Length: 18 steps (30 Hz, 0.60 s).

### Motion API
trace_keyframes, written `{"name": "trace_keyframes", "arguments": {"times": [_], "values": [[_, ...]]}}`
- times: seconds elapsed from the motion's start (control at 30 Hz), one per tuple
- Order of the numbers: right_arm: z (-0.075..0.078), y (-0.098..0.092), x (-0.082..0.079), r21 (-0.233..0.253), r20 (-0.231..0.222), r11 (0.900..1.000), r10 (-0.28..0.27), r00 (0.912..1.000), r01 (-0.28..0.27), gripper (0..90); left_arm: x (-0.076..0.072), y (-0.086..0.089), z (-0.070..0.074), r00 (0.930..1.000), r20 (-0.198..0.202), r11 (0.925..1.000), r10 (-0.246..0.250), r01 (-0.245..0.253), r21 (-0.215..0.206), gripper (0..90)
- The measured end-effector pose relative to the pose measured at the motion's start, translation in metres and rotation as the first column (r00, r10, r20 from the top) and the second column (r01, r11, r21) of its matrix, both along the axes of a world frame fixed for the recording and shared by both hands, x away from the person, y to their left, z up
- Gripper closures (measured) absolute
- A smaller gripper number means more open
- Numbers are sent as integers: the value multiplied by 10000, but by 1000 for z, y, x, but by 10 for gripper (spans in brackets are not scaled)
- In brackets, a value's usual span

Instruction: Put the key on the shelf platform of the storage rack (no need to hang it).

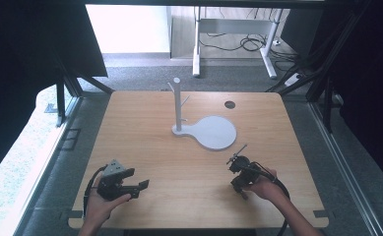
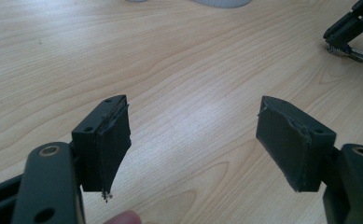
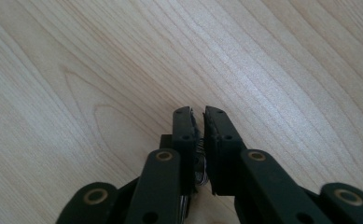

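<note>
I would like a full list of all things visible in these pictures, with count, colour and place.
Table: one, light wood, centre of the high view.
Stand: one, white, upright post with short pegs, middle of the table towards the far side.
Round base plate: one, white, flat on the table, joined to the stand's foot, to its right.
Hole: one, dark, round, in the tabletop near the far right.
Desk frame: one, white, on the floor beyond the table.
Cables: several, black, on the floor there.
Left tool: one, black, near left, open.
Right tool: one, black, near right, jaws almost together.
</note>
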State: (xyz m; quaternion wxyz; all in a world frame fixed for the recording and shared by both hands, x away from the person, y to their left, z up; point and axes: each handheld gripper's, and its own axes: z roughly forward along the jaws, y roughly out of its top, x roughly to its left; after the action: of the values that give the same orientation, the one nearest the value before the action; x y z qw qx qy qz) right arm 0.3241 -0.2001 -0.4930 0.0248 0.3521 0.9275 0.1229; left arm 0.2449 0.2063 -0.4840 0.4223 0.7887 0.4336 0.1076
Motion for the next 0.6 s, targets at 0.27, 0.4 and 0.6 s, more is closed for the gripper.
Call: {"name": "trace_keyframes", "arguments": {"times": [0.27, 0.4, 0.6], "values": [[-2, -3, 1, -72, -118, 10000, 10, 9999, -11, 888, 0, 0, -1, 10000, -29, 10000, -13, 13, 38, 262], [-1, -4, 2, -149, -217, 9999, 37, 9998, -40, 895, 0, 0, 0, 10000, -24, 10000, 22, -22, 15, 262], [7, -7, 1, -74, -215, 9999, 103, 9997, -104, 897, 0, 2, 0, 10000, 2, 10000, 96, -96, -21, 262]]}}
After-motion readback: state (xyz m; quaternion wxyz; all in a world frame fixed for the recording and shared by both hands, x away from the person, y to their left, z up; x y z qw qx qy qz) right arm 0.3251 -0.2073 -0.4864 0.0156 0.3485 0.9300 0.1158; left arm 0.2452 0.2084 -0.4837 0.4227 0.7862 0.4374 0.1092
